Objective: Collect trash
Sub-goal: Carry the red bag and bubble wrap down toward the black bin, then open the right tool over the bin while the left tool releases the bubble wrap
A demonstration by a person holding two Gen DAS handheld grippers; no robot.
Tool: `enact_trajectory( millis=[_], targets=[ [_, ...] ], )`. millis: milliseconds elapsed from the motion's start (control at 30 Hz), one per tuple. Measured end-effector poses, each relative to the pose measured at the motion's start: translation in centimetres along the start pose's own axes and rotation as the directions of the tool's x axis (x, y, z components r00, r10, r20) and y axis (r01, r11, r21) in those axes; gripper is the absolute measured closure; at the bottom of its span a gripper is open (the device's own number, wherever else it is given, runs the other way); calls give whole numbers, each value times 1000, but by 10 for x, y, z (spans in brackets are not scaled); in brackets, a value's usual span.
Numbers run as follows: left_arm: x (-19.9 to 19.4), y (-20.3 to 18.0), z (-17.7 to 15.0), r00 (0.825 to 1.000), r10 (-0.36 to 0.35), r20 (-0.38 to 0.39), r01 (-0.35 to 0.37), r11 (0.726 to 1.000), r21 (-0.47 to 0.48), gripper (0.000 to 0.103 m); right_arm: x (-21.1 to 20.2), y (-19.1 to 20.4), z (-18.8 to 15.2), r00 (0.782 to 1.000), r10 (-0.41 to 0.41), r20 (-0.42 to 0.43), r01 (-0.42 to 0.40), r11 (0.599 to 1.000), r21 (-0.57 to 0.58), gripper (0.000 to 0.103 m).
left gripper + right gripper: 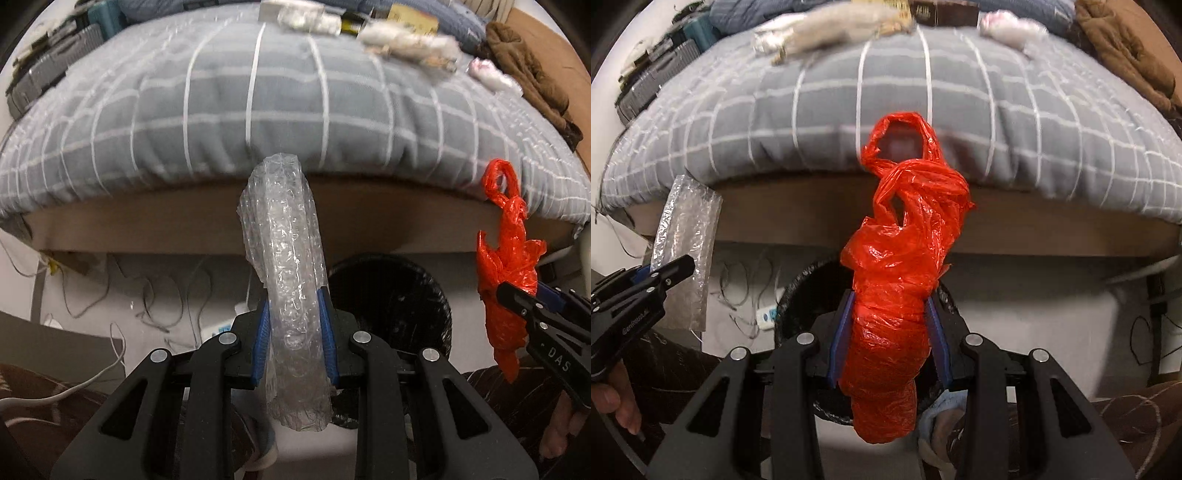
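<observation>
My left gripper (294,317) is shut on a roll of clear bubble wrap (286,258) and holds it upright in front of the bed. It also shows in the right wrist view (685,243) at the left. My right gripper (890,317) is shut on a crumpled red plastic bag (901,236); the bag also shows at the right of the left wrist view (506,258). A round black trash bin (399,295) stands on the floor below both grippers and shows behind the red bag in the right wrist view (801,295). More trash, white crumpled wrappers (406,40), lies on the far side of the bed.
A bed with a grey checked quilt (221,110) fills the upper half of both views. Brown clothing (524,70) lies at its right. Cables and a power strip (766,314) lie on the floor to the left of the bin. Grey cases (48,70) stand at far left.
</observation>
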State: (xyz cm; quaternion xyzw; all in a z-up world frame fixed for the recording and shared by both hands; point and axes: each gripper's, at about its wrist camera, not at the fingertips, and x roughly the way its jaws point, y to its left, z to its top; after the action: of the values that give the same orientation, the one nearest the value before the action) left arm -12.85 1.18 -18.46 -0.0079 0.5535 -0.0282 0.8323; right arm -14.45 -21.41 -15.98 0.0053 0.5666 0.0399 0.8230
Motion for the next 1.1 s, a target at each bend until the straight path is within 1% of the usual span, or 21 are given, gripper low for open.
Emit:
enact_trajectory(
  millis=[167,233,300,367,400,433,500,600,667,800,933,1100],
  targets=[
    [20,9,-9,998,-6,-58,5,1000,-15,79,23,6,-5,997,9,-74,-11,1000,-19,66],
    [27,13,-12,997,3,-78,-4,1000,-18,79,33,10,-8,995,-2,-104,-2,999,-36,66],
    [30,19,-17,996,5,-90,-8,1000,-28,79,38,15,-8,992,2,-123,-7,999,-40,65],
    [32,22,-19,995,8,-97,-12,999,-35,79,42,19,-8,991,9,-131,-15,999,-46,62],
    [33,24,-21,995,11,-101,-15,999,-36,79,43,21,-7,992,10,-129,-16,999,-47,54],
    [33,25,-22,995,13,-101,-17,999,-37,79,43,23,-6,992,6,-123,-12,999,-52,50],
    [33,25,-22,995,12,-101,-16,999,-40,79,43,23,-6,994,-4,-106,-2,998,-59,34],
    [31,23,-22,995,-5,-98,0,999,-50,79,39,21,-6,996,-9,-88,4,998,-58,24],
    [31,21,-20,995,-13,-97,9,999,-46,79,38,16,-6,997,-13,-82,8,998,-57,20],
    [36,10,-21,994,-31,-109,27,999,-41,79,33,0,-5,997,-47,-66,46,999,-23,12],
    [38,-11,-19,993,-56,-107,54,998,-21,79,27,-18,-6,993,-114,-37,115,993,23,9],
    [41,-44,-18,989,-75,-125,79,996,30,79,18,-41,-7,990,-142,-27,143,988,60,8]
  ],
)
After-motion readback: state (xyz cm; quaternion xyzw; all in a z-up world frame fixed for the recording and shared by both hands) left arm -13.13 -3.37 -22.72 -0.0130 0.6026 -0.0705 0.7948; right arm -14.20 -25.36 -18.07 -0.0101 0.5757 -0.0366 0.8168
